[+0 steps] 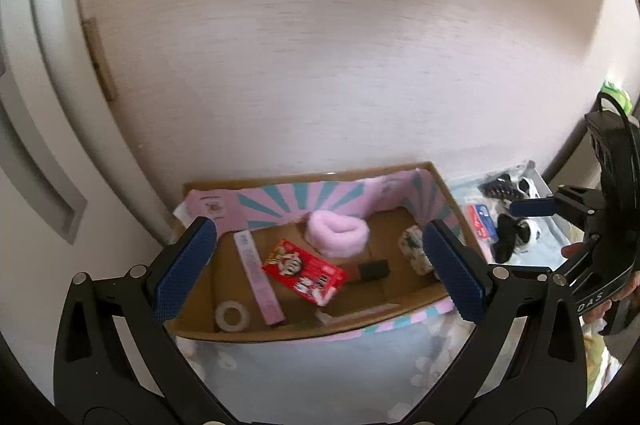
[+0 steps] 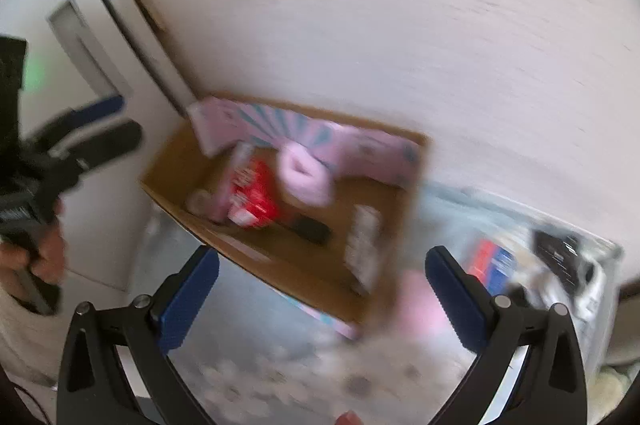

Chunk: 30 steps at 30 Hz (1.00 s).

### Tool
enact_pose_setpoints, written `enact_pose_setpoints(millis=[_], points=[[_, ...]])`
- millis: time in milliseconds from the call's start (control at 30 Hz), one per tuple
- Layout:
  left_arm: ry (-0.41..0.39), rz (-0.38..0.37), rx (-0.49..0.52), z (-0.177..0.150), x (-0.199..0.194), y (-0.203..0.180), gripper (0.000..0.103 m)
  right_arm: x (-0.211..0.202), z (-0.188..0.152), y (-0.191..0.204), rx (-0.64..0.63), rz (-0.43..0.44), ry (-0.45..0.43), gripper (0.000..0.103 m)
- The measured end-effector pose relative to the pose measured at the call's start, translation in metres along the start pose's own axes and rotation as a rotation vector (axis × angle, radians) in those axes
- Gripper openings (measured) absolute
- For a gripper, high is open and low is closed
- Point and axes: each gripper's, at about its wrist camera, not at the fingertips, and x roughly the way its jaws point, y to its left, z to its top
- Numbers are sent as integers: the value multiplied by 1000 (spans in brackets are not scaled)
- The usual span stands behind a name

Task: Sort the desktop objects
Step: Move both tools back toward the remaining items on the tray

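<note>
While both sets of fingers stand spread wide with nothing between them, the left gripper [image 1: 318, 269] hangs above a cardboard box [image 1: 280, 332] and frames it: left pad [image 1: 184, 267] over the box's 9 o'clock wall, right pad [image 1: 454, 271] over its 3 o'clock wall. Neither pad touches anything.

Box contents, left wrist view:
- red printed packet [image 1: 304, 272] at centre, lying flat and skewed
- long pink strip box [image 1: 259, 276] just beside the packet at 9 o'clock
- clear tape roll [image 1: 232, 315] at 7 o'clock, near the front wall
- pink fluffy band [image 1: 337, 233] at 12 o'clock, against the pink and teal striped liner [image 1: 288, 199]
- small black block [image 1: 373, 268] just beside the packet at 3 o'clock
- speckled black and white item [image 1: 414, 251] at 3 o'clock, partly hidden by the right pad

Box sits on a pale patterned cloth [image 1: 320, 377], backed against a pale wood-grain wall [image 1: 320, 45].

At 3 o'clock of the box, a clear tray [image 1: 538, 177] holds a red and blue packet [image 1: 482, 225] and black and white pieces [image 1: 516, 237]; too small to identify.

The right gripper [image 2: 322, 299] view is motion-blurred. Its open fingers point at the near corner of the same box, with the tray at 3 o'clock. A pink smear lies near the right pad [image 2: 454, 297]; cannot tell what it is. The left gripper shows at 9 o'clock in that view, held in a hand [image 2: 44, 249].
</note>
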Motion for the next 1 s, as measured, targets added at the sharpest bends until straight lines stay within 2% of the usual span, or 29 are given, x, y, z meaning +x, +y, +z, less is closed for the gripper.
enact_pose_setpoints(millis=[233, 300, 533, 733, 900, 1000], points=[[11, -52, 41, 6, -3, -46, 103, -44, -32, -47, 33, -9, 17, 103], [14, -76, 50, 8, -3, -62, 103, -57, -40, -63, 42, -42, 19, 103], [32, -151, 154, 0, 3, -147, 103, -96, -77, -120, 69, -109, 27, 103], [74, -198, 252, -22, 21, -220, 103, -114, -92, -164, 12, -143, 40, 103], [97, -230, 268, -36, 39, -262, 103, -118, -92, -200, -48, -133, 44, 103], [88, -220, 259, -43, 54, -285, 103, -107, -90, -218, -100, -111, 56, 103]])
